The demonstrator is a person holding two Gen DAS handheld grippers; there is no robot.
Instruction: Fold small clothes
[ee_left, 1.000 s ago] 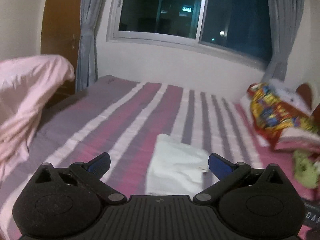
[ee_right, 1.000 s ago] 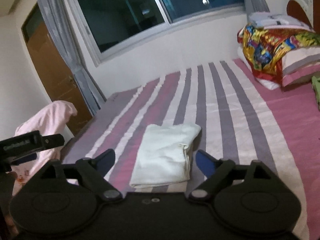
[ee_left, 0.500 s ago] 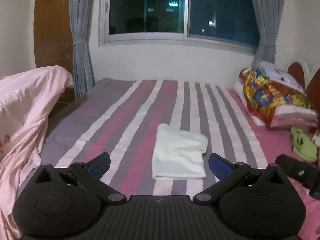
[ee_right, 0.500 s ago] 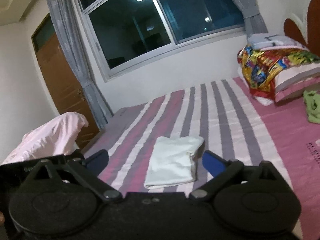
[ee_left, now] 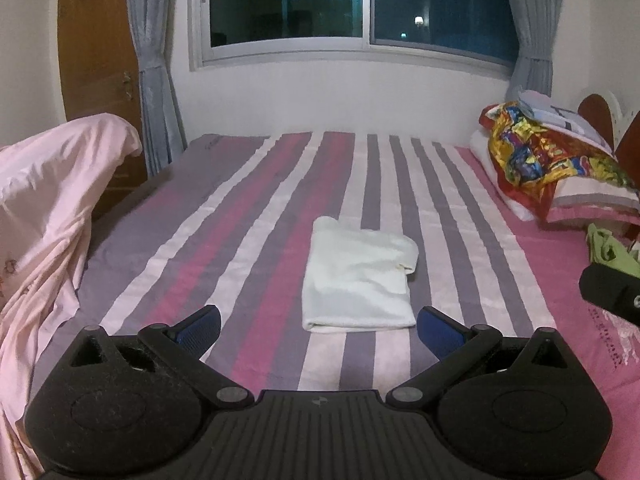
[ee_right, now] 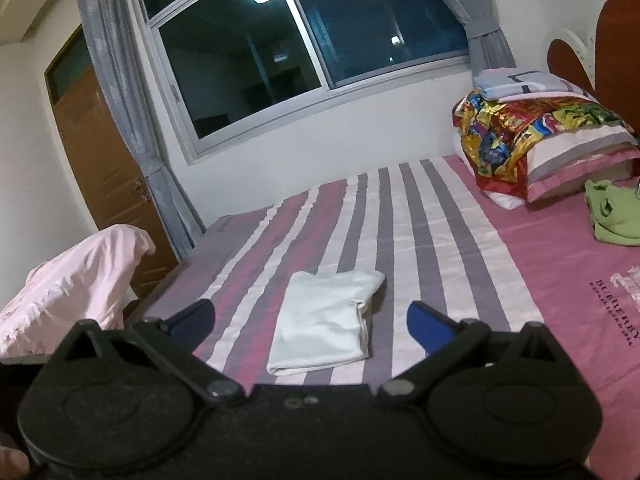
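Bed (ee_left: 248,216): 1, with a striped pink, purple and white sheet.

White folded cloth (ee_left: 356,276): 1, flat on the bed.

Green garment (ee_right: 612,212): 1, crumpled, near the pillows.

Pink draped cloth (ee_left: 48,200): 1, at the bed's left side.

Pillow stack (ee_right: 560,148): 1 pile; 1 multicoloured cover (ee_right: 516,128) over it, 1 pale blue folded item (ee_right: 520,82) on top. Exact pillow count in the pile cannot be told.

Window (ee_left: 360,4): 1, with 2 sliding panes. Grey curtains: 2, 1 (ee_left: 154,68) on the left of the window, 1 (ee_left: 532,28) on the right.

Wooden door (ee_left: 96,52): 1.

Tongs: 2 sets, left tongs (ee_left: 319,327) and right tongs (ee_right: 311,320); each has 2 blue-tipped fingers, spread apart.
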